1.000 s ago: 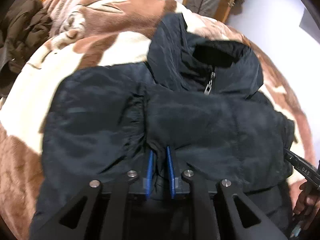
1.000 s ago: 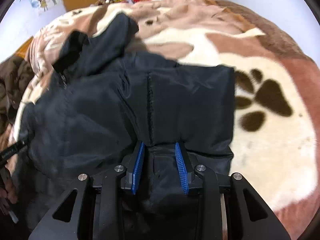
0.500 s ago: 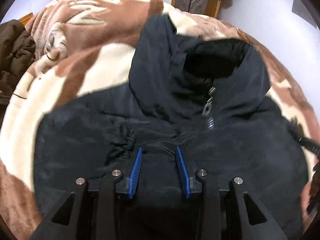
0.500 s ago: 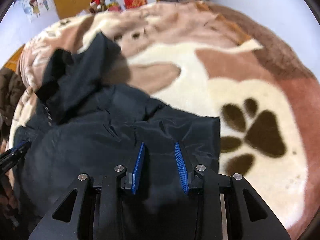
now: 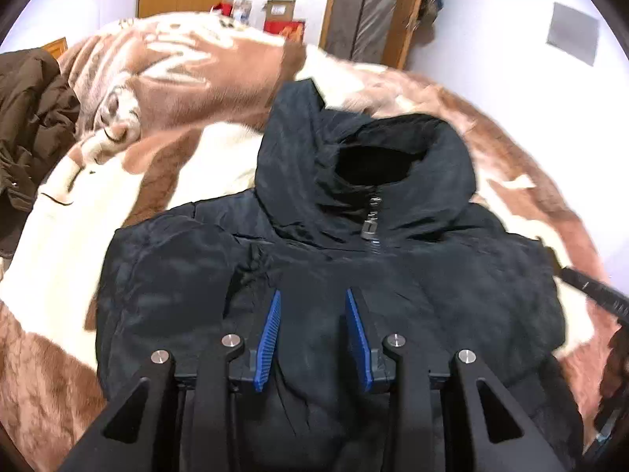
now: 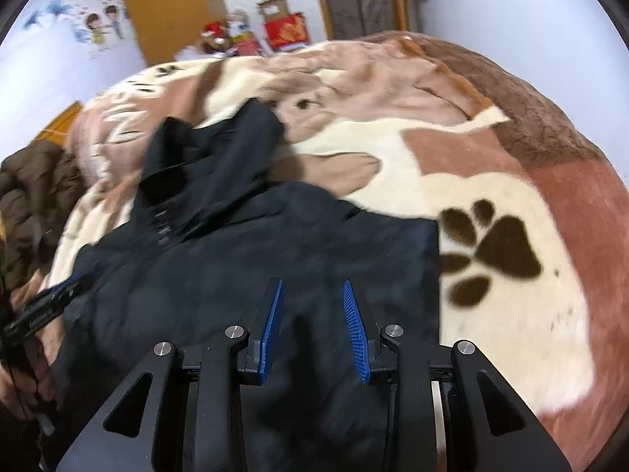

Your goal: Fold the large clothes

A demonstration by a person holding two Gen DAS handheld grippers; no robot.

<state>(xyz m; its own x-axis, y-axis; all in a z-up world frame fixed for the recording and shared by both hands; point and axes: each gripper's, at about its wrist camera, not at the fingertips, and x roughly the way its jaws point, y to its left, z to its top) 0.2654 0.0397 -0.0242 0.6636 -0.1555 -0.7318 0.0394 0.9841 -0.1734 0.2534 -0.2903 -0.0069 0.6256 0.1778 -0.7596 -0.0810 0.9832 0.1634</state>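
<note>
**Jacket folded in, both grippers open above it**

The black padded jacket lies front-up on the bed blanket, zipped to the collar, hood spread toward the far end. Its sides appear turned in over the body, which gives it a compact, nearly rectangular outline; that shape looks like the point of the placement, a narrowed garment ready for a crosswise fold.

The left gripper hangs over the lower chest with its blue pads spread apart and nothing between them. The right gripper sits over the jacket's right part, fingers likewise spread and holding nothing. Whether either touches the fabric cannot be told.

In the right wrist view the jacket's right edge runs straight, just beside a dark paw print on the blanket, with plenty of bare blanket beyond it. On the left side a cream patch of blanket lies open next to the sleeve fold, and a brown coat is heaped well apart at the bed's margin. Beyond the hood there is open blanket too, so a hem-to-collar fold has room.
</note>
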